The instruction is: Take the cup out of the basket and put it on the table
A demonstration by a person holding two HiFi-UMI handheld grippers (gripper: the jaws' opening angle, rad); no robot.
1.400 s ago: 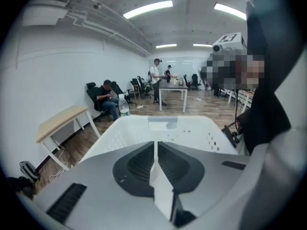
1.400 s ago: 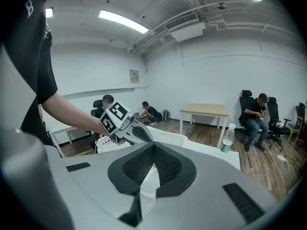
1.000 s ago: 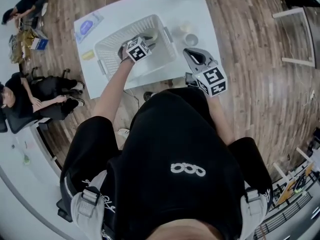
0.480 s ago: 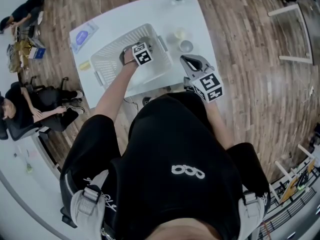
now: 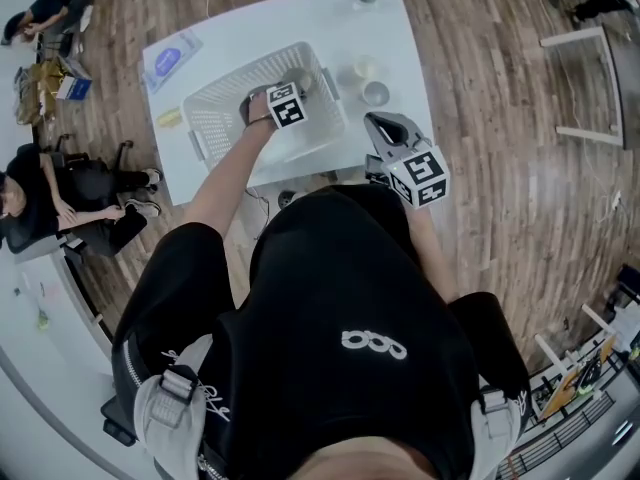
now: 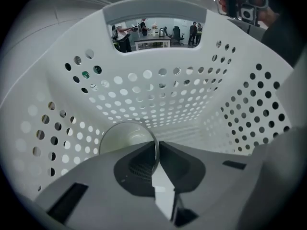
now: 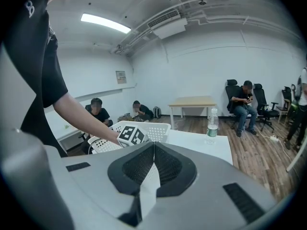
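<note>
- The right gripper (image 7: 153, 145) has a smooth grey shell and black ribbed pads. Its jaws are pressed together on nothing, and it hangs at the near edge of the table (image 5: 300, 28), outside the basket (image 5: 220, 118).
- The left gripper (image 6: 157, 146) points steeply down inside the basket. Its jaws pinch the thin wall of the cup (image 6: 125, 137) at the rim.
- The cup is pale, thin-walled and translucent, with its round mouth turned toward the left gripper view. It appears to lie on its side low in the basket, close to the floor and the left wall. Most of its body is hidden behind the gripper's shell.
- In the head view the marker cube and the forearm cover the cup.
- The basket is white plastic with flaring walls pierced by rows of round holes. A handle slot is cut in the far end.
- The table is smooth and white.
- Right of the basket stand two small round things (image 5: 370, 80), one pale and one grey, too small to name.
- A clear water bottle (image 7: 211, 121) stands at the far edge, and a flat blue-printed packet (image 5: 172, 56) lies at the far left corner.
</note>
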